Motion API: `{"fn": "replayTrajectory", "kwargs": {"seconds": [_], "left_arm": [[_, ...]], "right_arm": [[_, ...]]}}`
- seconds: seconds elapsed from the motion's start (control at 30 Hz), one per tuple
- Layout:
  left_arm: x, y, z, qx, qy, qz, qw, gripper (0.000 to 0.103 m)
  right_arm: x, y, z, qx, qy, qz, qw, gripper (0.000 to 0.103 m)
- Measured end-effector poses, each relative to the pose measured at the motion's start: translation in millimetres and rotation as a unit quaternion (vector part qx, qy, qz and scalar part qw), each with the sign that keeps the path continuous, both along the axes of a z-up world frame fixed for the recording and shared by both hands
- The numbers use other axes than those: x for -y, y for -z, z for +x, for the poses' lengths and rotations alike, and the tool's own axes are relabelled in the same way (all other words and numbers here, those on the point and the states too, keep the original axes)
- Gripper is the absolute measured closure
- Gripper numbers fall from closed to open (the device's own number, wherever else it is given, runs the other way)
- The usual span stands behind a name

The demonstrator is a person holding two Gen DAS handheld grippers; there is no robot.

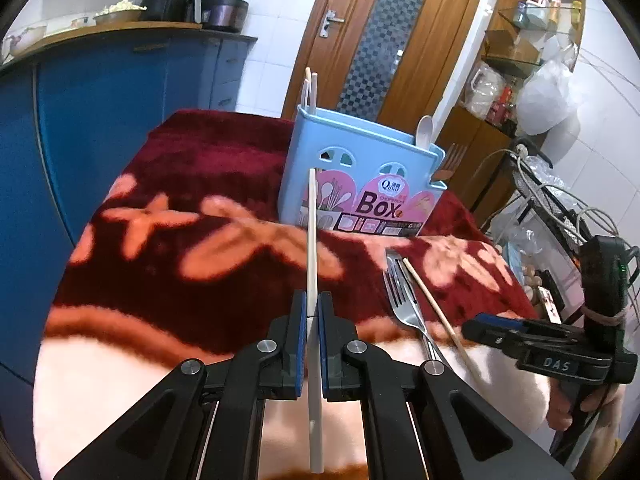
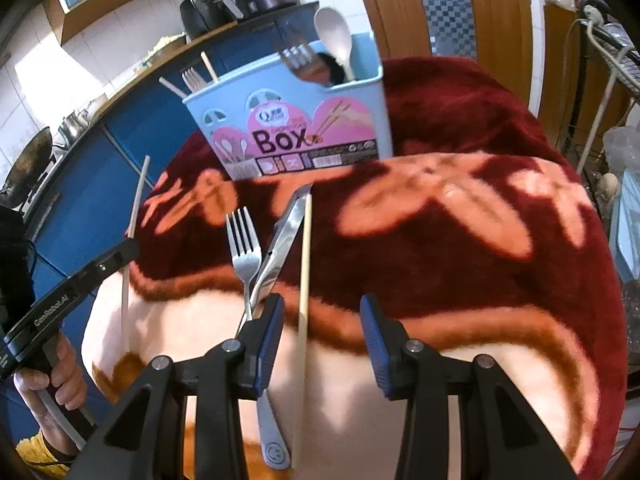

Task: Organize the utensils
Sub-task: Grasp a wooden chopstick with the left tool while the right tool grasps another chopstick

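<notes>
- Closest to the lens, the left gripper has its blue pads pinched on a white chopstick, which sticks out forward toward the blue utensil box and also trails back under the camera.
- The right gripper is spread wide, holding nothing, hovering just above the wooden chopstick lying on the red floral blanket.
- A fork and what looks like a table knife lie just beside that chopstick, the knife nearly touching it.
- Risk, I'd guess: the white chopstick is gripped on a narrow bit of a long stick, so it could pivot or slip when tipped toward the box.
- Also, closing the right fingers could catch the knife along with the chopstick, since they're so tight together.
- The box stands upright beyond both grippers, already holding a pale spoon, forks and chopsticks.
</notes>
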State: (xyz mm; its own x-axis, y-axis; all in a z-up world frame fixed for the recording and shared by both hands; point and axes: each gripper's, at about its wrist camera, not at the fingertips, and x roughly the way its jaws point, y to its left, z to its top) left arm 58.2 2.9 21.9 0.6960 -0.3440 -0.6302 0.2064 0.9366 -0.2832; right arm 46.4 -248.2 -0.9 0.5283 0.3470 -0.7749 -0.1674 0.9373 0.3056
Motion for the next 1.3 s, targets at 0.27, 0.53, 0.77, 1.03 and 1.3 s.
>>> {"fn": "replayTrajectory", "kwargs": {"seconds": [0.27,0.53,0.77,1.03,1.3], "left_arm": [[-5.5,-1.0,-3.4,0.008,0.002,-0.009,0.9999,0.098],[-10.0,-1.1,-5.3,0.015,0.002,-0.016,0.9998,0.098],[-10.3,-1.8,-5.6,0.018,0.002,-0.021,0.9996,0.098],[-9.3,-7.8,-9.8,0.029,0.007,-0.025,0.9992,0.098],[-7.3,-14.8,-13.6,0.046,0.016,-0.037,0.9981,0.098]], "right_arm": [[-19.9,3.1,19.6,-0.042,-0.030,-0.049,0.997,0.070],[-34.5,7.3,39.0,-0.081,-0.050,-0.108,0.990,0.079],[-37.2,9.4,42.3,-0.083,-0.052,-0.119,0.988,0.088],[-4.8,7.6,32.1,-0.053,-0.020,-0.023,0.998,0.097],[16.1,-17.1,3.2,0.029,-0.012,0.055,0.998,0.097]]}}
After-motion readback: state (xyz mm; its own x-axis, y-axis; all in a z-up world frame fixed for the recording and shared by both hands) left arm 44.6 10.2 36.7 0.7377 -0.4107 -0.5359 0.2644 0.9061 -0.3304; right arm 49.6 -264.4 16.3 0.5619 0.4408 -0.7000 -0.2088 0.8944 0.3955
